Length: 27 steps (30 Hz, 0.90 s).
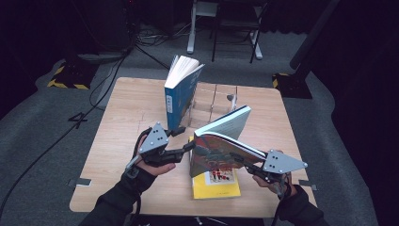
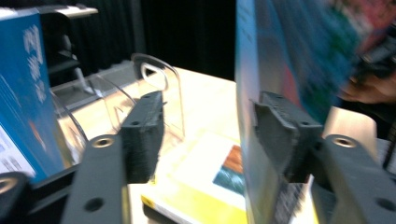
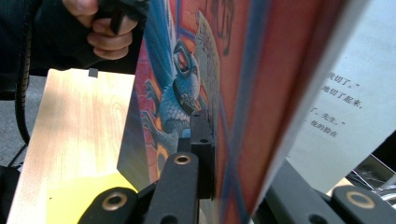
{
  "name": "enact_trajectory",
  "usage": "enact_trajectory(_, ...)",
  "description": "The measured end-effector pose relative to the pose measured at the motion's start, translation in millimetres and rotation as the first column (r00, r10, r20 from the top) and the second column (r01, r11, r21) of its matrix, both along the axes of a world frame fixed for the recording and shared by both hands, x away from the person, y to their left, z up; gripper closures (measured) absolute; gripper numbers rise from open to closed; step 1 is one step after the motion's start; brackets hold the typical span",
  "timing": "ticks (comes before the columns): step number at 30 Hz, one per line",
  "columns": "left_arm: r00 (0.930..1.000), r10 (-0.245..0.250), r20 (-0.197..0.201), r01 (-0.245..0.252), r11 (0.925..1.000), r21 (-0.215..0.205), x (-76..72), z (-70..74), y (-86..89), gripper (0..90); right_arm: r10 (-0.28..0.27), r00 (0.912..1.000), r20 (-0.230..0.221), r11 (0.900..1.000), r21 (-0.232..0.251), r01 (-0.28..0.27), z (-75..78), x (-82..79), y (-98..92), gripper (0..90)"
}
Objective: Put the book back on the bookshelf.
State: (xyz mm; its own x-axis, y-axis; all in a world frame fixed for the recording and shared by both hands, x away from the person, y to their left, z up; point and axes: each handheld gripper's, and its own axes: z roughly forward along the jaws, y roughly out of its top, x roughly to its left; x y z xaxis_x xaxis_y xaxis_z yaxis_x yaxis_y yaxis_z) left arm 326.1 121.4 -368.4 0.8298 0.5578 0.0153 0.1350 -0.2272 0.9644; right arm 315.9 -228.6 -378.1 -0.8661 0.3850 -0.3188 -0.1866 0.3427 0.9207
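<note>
A book with a colourful dragon cover point(image 1: 219, 150) hangs tilted over the table, partly fanned open, so a printed page point(image 3: 336, 102) shows. My right gripper point(image 1: 237, 157) is shut on its lower right edge, and one pad point(image 3: 201, 140) presses on the cover point(image 3: 187, 84). My left gripper point(image 1: 190, 146) is at the book's left edge with its jaws open. In the left gripper view point(image 2: 210, 116) the book point(image 2: 289, 51) stands against the right pad point(image 2: 280, 130), while the left pad point(image 2: 144, 130) is well clear of it.
A yellow book point(image 1: 216, 186) lies flat on the wooden table point(image 1: 127, 108) under the held book. Behind it a blue book point(image 1: 179, 99) stands upright in a clear acrylic rack point(image 1: 211, 101) with empty slots to its right. Cables and chair legs lie beyond the table.
</note>
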Motion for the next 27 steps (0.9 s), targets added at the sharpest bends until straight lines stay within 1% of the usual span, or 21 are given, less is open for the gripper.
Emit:
enact_trajectory(1,1.0000,0.000,0.000,0.000,1.0000,0.000,0.0,0.0,0.0,42.0,0.000,1.0000,0.000,1.000,0.000,0.000,0.0,0.0,0.0,84.3)
enact_trajectory(2,1.0000,0.004,-0.003,-0.004,1.0000,0.009,-2.7,-2.9,1.8,42.0,-0.002,1.0000,0.001,1.000,0.000,0.002,-0.1,-0.3,0.1,84.3)
enact_trajectory(3,1.0000,0.006,-0.005,-0.005,0.9999,0.010,-5.2,-6.3,3.2,41.4,-0.002,1.0000,0.001,1.000,0.001,0.002,-0.1,-0.5,0.1,84.3)
enact_trajectory(4,1.0000,0.001,-0.007,-0.001,1.0000,0.001,-8.3,-11.0,4.7,41.2,-0.001,1.0000,0.000,1.000,0.001,0.001,-0.1,-0.6,0.0,84.3)
enact_trajectory(5,1.0000,-0.001,-0.007,0.001,1.0000,0.007,-10.7,-14.5,5.1,40.8,-0.001,1.0000,0.000,1.000,0.000,0.001,0.0,-0.7,-0.1,84.3)
enact_trajectory(6,0.9997,-0.016,-0.016,0.016,0.9998,0.011,-13.3,-19.1,4.6,41.1,-0.002,1.0000,0.000,1.000,0.000,0.002,0.1,-0.9,-0.1,84.3)
enact_trajectory(7,0.9991,-0.036,-0.023,0.037,0.9990,0.025,-14.6,-22.3,3.4,39.7,-0.002,1.0000,-0.002,1.000,0.000,0.002,0.0,-1.2,-0.2,84.3)
enact_trajectory(8,0.9986,-0.045,-0.026,0.046,0.9983,0.037,-16.4,-25.7,1.2,39.0,-0.001,1.0000,-0.003,1.000,-0.001,0.001,-0.1,-1.4,-0.4,84.3)
enact_trajectory(10,0.9955,-0.086,-0.041,0.088,0.9948,0.051,-18.4,-31.8,-4.1,38.2,-0.001,1.0000,-0.004,1.000,0.001,0.001,-0.2,-1.7,-0.4,84.2)
enact_trajectory(11,0.9944,-0.094,-0.049,0.097,0.9935,0.061,-18.9,-35.2,-9.3,38.0,-0.001,1.0000,-0.005,1.000,0.001,0.001,-0.3,-2.0,-0.5,84.2)
enact_trajectory(12,0.9928,-0.106,-0.054,0.110,0.9911,0.075,-18.8,-38.1,-14.6,37.9,0.000,1.0000,-0.001,1.000,0.001,0.000,-0.3,-2.0,-0.5,84.2)
enact_trajectory(13,0.9928,-0.106,-0.054,0.110,0.9911,0.075,-18.8,-38.1,-14.6,37.7,0.000,1.0000,-0.001,1.000,0.001,0.000,-0.3,-2.0,-0.5,84.2)
enact_trajectory(14,0.9907,-0.120,-0.063,0.125,0.9882,0.088,-17.6,-42.0,-22.0,37.5,0.002,1.0000,-0.001,1.000,0.002,-0.002,-0.4,-2.3,-0.7,84.2)
enact_trajectory(15,0.9907,-0.120,-0.063,0.125,0.9882,0.088,-17.6,-42.0,-22.0,37.4,0.002,1.0000,-0.001,1.000,0.002,-0.002,-0.4,-2.3,-0.7,84.2)
enact_trajectory(17,0.9879,-0.136,-0.075,0.143,0.9855,0.092,-16.3,-46.1,-29.8,37.8,0.004,1.0000,-0.002,1.000,0.002,-0.004,-0.5,-2.8,-1.1,84.1)
enact_trajectory(18,0.9872,-0.143,-0.070,0.150,0.9839,0.097,-15.8,-49.0,-37.9,39.2,0.005,1.0000,-0.002,1.000,0.003,-0.005,-0.6,-3.3,-1.5,84.0)
enact_trajectory(19,0.9872,-0.143,-0.070,0.150,0.9839,0.097,-15.8,-49.0,-37.9,39.5,0.005,1.0000,-0.002,1.000,0.003,-0.005,-0.6,-3.3,-1.5,84.0)
enact_trajectory(20,0.9862,-0.151,-0.066,0.157,0.9826,0.098,-14.6,-49.3,-40.7,39.5,0.006,1.0000,-0.002,1.000,0.001,-0.006,-0.5,-3.7,-1.7,84.0)
enact_trajectory(22,0.9860,-0.155,-0.060,0.161,0.9826,0.093,-12.3,-50.4,-48.6,40.4,0.006,1.0000,0.001,1.000,0.000,-0.006,-0.6,-4.9,-2.1,83.8)
enact_trajectory(25,0.9833,-0.173,-0.056,0.178,0.9790,0.099,-8.7,-51.7,-55.0,43.6,0.009,1.0000,-0.001,1.000,-0.003,-0.009,-0.5,-5.9,-3.8,83.3)
enact_trajectory(27,0.9830,-0.173,-0.060,0.178,0.9798,0.091,-8.0,-52.5,-56.5,47.8,0.009,1.0000,-0.002,1.000,0.000,-0.009,-0.6,-6.1,-4.0,83.2)
